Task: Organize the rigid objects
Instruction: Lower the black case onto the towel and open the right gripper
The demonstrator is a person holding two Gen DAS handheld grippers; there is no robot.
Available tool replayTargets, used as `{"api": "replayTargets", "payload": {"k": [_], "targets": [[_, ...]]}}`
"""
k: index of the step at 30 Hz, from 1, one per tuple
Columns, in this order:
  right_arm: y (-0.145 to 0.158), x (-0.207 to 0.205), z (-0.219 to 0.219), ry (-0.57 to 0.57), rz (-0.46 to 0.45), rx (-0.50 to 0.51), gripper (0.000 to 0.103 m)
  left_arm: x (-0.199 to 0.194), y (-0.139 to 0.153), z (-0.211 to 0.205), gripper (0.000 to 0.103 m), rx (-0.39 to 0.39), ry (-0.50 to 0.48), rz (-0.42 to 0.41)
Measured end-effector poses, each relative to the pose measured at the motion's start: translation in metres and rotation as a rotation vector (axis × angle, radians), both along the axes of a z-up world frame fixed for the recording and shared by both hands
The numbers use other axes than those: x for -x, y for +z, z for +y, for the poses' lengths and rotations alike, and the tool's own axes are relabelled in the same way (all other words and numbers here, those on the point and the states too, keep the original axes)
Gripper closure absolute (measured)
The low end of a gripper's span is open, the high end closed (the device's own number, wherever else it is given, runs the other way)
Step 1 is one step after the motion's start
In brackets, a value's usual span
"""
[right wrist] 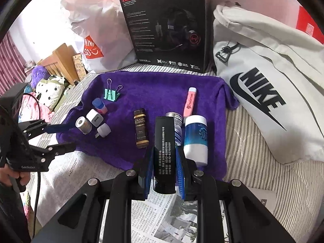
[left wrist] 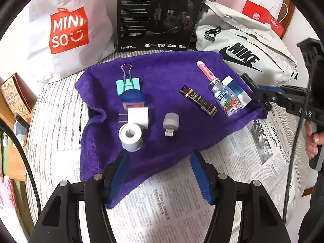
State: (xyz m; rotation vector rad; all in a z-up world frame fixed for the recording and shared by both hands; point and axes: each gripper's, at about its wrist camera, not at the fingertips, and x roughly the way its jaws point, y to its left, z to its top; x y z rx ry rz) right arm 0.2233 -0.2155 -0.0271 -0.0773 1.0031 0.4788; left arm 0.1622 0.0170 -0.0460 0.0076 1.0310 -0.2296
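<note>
A purple towel (left wrist: 162, 77) (right wrist: 158, 95) holds small rigid items: a mint binder clip (left wrist: 128, 85), a blue-capped tube (left wrist: 133, 99), a white plug (left wrist: 138, 117), a tape roll (left wrist: 130, 136), a USB light (left wrist: 170, 122), a brown tube (left wrist: 198, 100), a pink pen (left wrist: 205, 70), a clear bottle (left wrist: 225, 97) and a blue-white container (left wrist: 238, 91). My left gripper (left wrist: 160, 160) is open and empty over the towel's near edge. My right gripper (right wrist: 164, 158) is shut on a black box (right wrist: 164, 151), held beside the blue-white container (right wrist: 196, 139).
A black headset box (left wrist: 160, 14), a Miniso bag (left wrist: 68, 30) and a grey Nike bag (left wrist: 243, 46) stand behind the towel. Newspaper (left wrist: 162, 208) lies on the striped bed in front. A wooden bedside unit (right wrist: 60, 60) is at the left.
</note>
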Motion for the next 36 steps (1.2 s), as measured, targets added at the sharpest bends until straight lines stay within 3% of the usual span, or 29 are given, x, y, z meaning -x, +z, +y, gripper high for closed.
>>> {"api": "replayTargets", "payload": {"k": [14, 26, 36], "targets": [[-0.003, -0.045, 0.039, 0.016, 0.001, 0.036, 0.082, 0.016, -0.003, 0.012, 0.037, 0.028, 0.015, -0.019], [-0.031, -0.107, 0.075, 0.032, 0.048, 0.077, 0.082, 0.016, -0.008, 0.028, 0.037, 0.059, 0.023, -0.025], [-0.058, -0.121, 0.087, 0.052, 0.094, 0.115, 0.082, 0.015, -0.007, 0.026, 0.037, 0.041, 0.01, -0.027]]}}
